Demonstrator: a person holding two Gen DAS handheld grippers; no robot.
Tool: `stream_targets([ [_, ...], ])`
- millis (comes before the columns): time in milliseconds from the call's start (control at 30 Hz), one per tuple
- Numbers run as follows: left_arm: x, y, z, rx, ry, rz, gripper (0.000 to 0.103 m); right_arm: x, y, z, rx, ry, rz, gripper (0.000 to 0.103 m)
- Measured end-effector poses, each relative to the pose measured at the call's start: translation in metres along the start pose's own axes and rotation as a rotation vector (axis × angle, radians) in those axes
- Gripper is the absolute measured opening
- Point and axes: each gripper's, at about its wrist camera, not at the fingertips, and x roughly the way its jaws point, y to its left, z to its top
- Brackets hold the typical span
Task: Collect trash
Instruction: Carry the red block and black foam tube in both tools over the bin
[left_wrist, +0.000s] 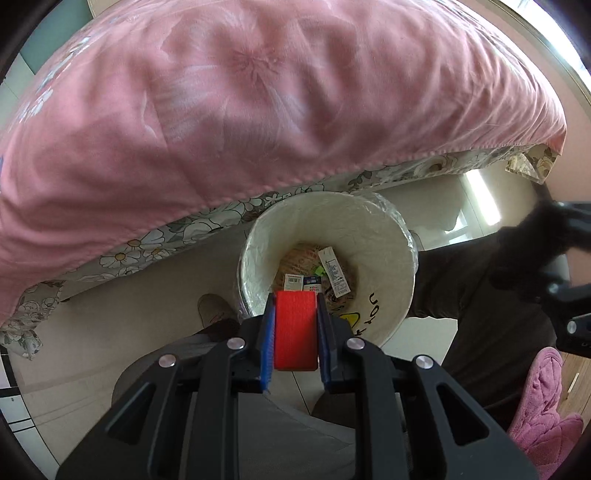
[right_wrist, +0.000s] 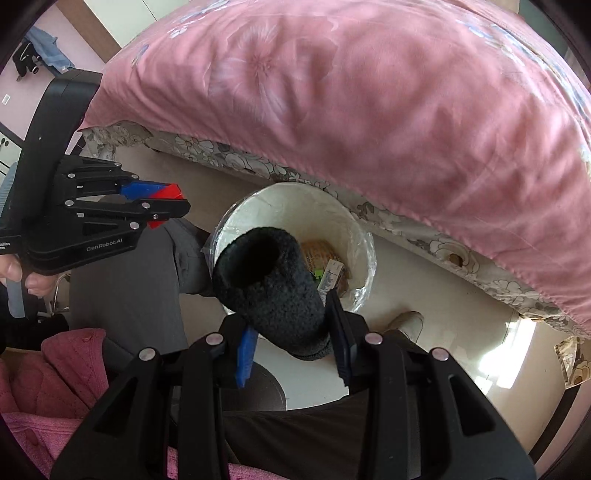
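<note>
In my left gripper (left_wrist: 294, 328) I have a red ridged block (left_wrist: 295, 330) pinched between the blue pads (left_wrist: 266, 343), the jaws closed down to its width, and it hangs just above the near rim of the trash bin (left_wrist: 384, 236). My right gripper (right_wrist: 291, 332) is clamped on a dark fuzzy sock (right_wrist: 273, 284), which stands up between the fingers with its open mouth tilted toward the bin (right_wrist: 295, 199); from that side I can also see my left gripper (right_wrist: 168, 205) off to the left, the red piece showing between its tips. The bin sits on the pale floor (left_wrist: 110, 321) between my legs (left_wrist: 461, 288), lined with a clear plastic bag, and at its bottom lie a few scraps: paper tags (left_wrist: 334, 271) and small printed wrappers (left_wrist: 303, 282). Just behind it hangs a floral bed sheet (left_wrist: 147, 243), and above that a pink quilt (left_wrist: 258, 110) fills the far part of both views.
</note>
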Motion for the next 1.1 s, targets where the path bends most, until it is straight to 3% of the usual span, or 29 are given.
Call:
stream_targets([
  [467,0.087,-0.001,0.004,-0.052,0.138,-0.031,0.022,0.114,-0.007,-0.001,0.110,0.179,0.078,0.037],
  [1100,0.166,0.015,0.022,-0.190,0.225,-0.077,0.022,0.202,-0.028,0.008,0.249,0.260,0.104,0.037],
])
